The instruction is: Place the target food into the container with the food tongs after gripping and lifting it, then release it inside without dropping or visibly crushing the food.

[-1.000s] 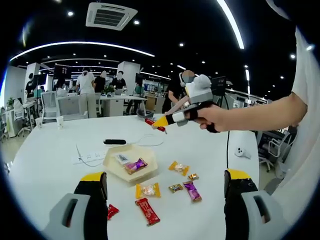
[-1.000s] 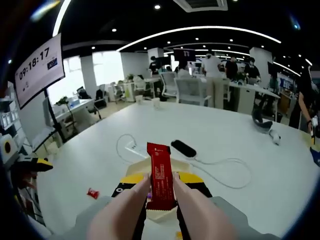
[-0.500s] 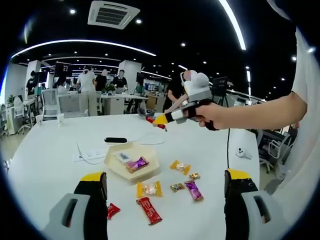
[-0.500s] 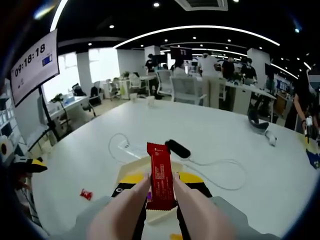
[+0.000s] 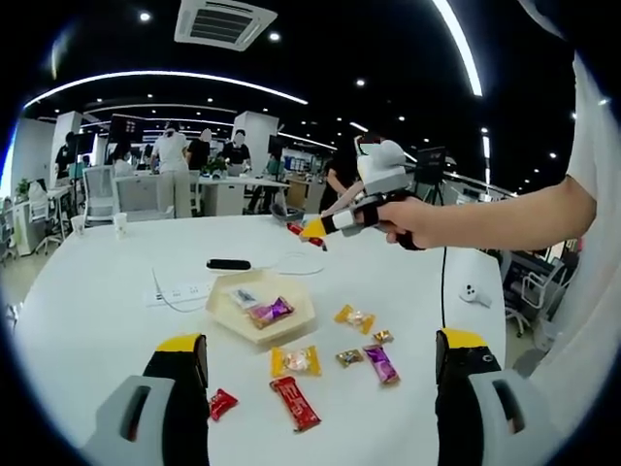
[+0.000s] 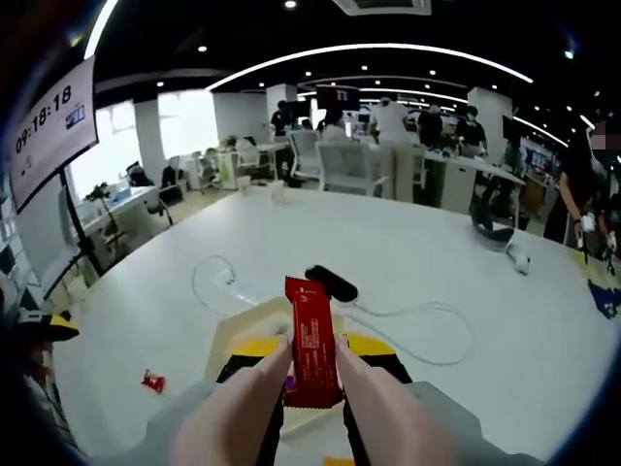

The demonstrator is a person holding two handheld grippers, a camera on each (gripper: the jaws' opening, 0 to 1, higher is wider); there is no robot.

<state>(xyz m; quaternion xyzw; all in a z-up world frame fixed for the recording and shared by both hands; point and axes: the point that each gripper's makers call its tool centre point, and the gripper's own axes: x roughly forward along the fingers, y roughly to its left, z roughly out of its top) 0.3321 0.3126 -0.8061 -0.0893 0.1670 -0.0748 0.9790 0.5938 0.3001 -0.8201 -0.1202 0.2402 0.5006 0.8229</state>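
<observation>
Carried a red snack bar [image 6: 311, 340], pinched between the right gripper [image 6: 312, 361] jaws, above the hexagonal tray [image 5: 225, 313]. Left gripper [image 5: 320, 388] jaws spread wide, idle near the tray. Next, probably: lowering into that tray before easing open.

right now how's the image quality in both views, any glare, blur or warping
Left gripper view: strong fisheye bending, bright ceiling strips, white table evenly lit, tray sharp. Right gripper view: the red candy bar is crisp, window glare at left, background desks curved.

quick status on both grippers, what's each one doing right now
Left gripper: open, jaws wide apart, holding nothing.
Right gripper: shut on the red candy bar, held above the table.
</observation>
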